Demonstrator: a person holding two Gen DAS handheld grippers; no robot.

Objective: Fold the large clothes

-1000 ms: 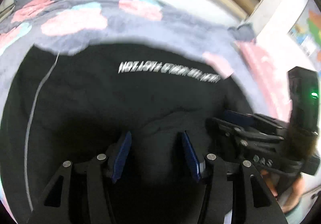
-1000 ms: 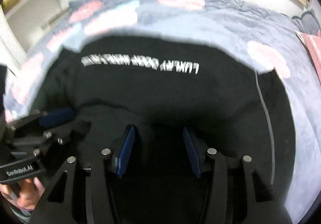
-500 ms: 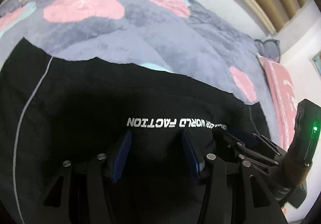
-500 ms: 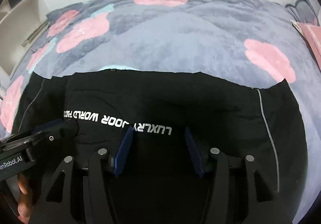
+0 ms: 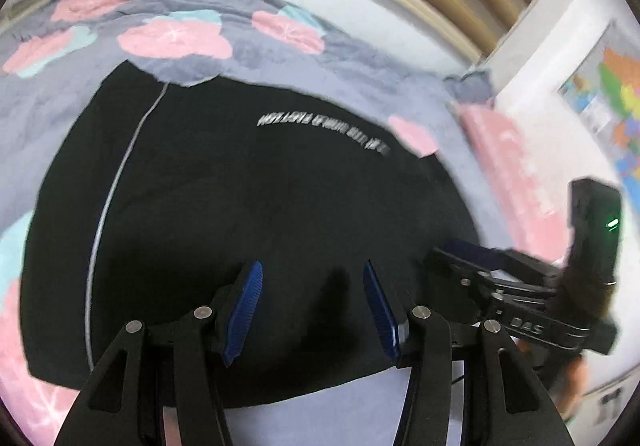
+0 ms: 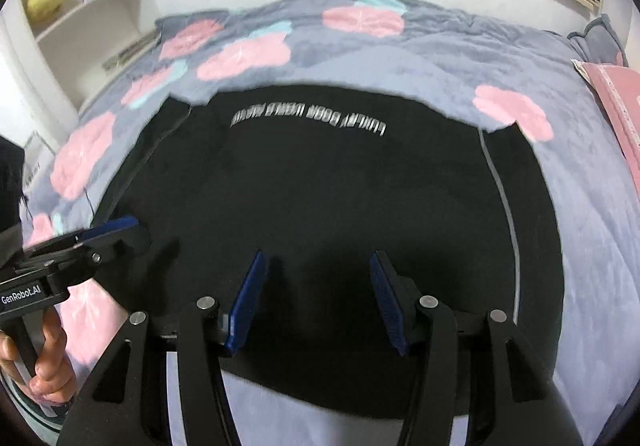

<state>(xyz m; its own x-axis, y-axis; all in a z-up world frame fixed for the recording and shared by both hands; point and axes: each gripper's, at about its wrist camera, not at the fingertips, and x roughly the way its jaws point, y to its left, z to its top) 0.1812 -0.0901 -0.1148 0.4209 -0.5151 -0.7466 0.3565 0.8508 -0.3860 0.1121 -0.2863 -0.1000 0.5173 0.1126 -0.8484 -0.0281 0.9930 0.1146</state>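
Here, the black garment lay flat on the floral bedspread, its long axis running crosswise just ahead of my left gripper and right gripper, both side by side, equally near, fingers spread and holding nothing.

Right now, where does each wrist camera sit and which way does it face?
Left wrist: on the left gripper, angled down at the black garment with white lettering; the right gripper shows.
Right wrist: on the right gripper, same downward look; the left gripper and hand show.
Shared: garment, grey floral blanket.
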